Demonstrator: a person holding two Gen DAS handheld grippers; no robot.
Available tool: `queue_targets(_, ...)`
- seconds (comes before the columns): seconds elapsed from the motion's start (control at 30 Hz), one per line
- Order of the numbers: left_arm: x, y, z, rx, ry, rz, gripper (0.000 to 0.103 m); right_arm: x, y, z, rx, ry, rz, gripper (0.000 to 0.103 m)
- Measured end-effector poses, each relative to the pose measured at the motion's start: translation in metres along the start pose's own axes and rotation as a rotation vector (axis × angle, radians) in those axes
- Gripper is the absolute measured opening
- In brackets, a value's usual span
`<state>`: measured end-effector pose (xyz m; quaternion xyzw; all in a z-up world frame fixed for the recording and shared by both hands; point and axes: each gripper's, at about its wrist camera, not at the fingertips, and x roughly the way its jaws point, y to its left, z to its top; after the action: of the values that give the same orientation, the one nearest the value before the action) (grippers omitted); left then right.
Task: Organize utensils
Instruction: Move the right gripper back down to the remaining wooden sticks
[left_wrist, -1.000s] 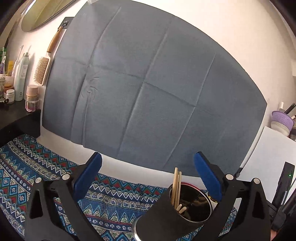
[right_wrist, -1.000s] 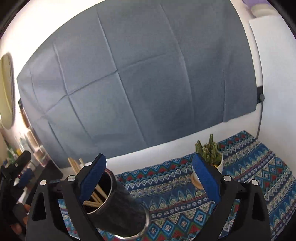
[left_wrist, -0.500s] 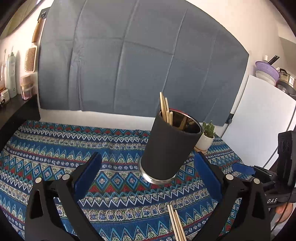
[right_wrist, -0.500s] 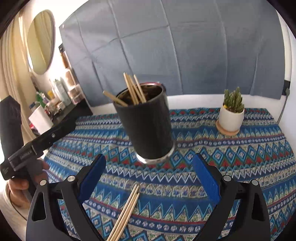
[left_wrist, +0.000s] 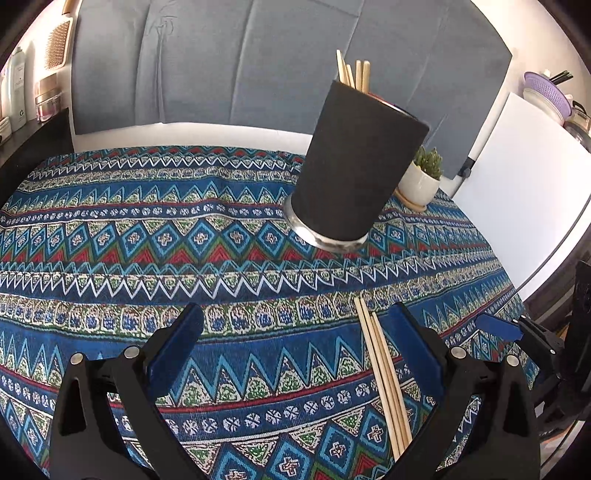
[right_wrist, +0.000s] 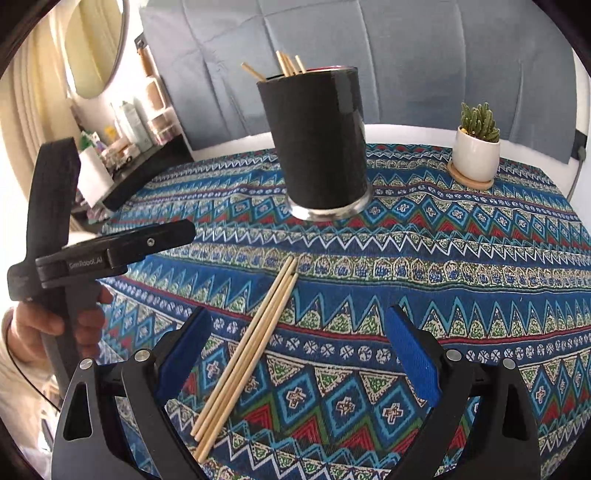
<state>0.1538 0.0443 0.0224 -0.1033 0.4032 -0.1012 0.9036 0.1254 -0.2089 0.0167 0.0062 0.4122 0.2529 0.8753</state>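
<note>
Woven zigzag cloth (right_wrist: 461, 273) bears slim wooden sticks (right_wrist: 247, 354); both grippers' jaws gape, released.

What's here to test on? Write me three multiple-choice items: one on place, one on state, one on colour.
1. Where do the loose chopsticks lie? A in the pot; B on the patterned cloth; C on the shelf.
2. The right gripper is: A open and empty; B shut on chopsticks; C shut on the cup.
3. Its pads are: A red; B white; C blue.

Key: B, they lie flat on the cloth in front of the black cup; A, its jaws stand wide apart, gripping nothing; C, both pads show blue.
</note>
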Motion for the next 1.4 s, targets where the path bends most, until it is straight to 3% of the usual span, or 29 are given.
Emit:
queue_targets(0.27,0.023,-0.019,-0.016,0.015,0.095,-0.078,0.097,0.024,0.014,-0.024,-0.069,0.11,-0.021,0.09)
queue_targets(0.53,0.042,-0.038,-0.024,0.114,0.116,-0.005,0.097,0.037,0.009,-0.03,-0.079,0.147,-0.104,0.091)
queue_targets(0.7,0.051,-0.042,-0.03,0.144,0.138,0.005,0.097,0.038,0.011,-0.03,-0.096,0.137,-0.1,0.092)
queue_targets(0.93,0.059,-0.055,-0.039,0.267,0.147,0.074,0.097,0.038,0.009,-0.033,-0.122,0.149,-0.122,0.095)
queue_targets(1.4,0.046,-0.041,-0.048,0.3,0.173,0.122,0.099,0.033,0.009,-0.034,-0.167,0.159,-0.102,0.095)
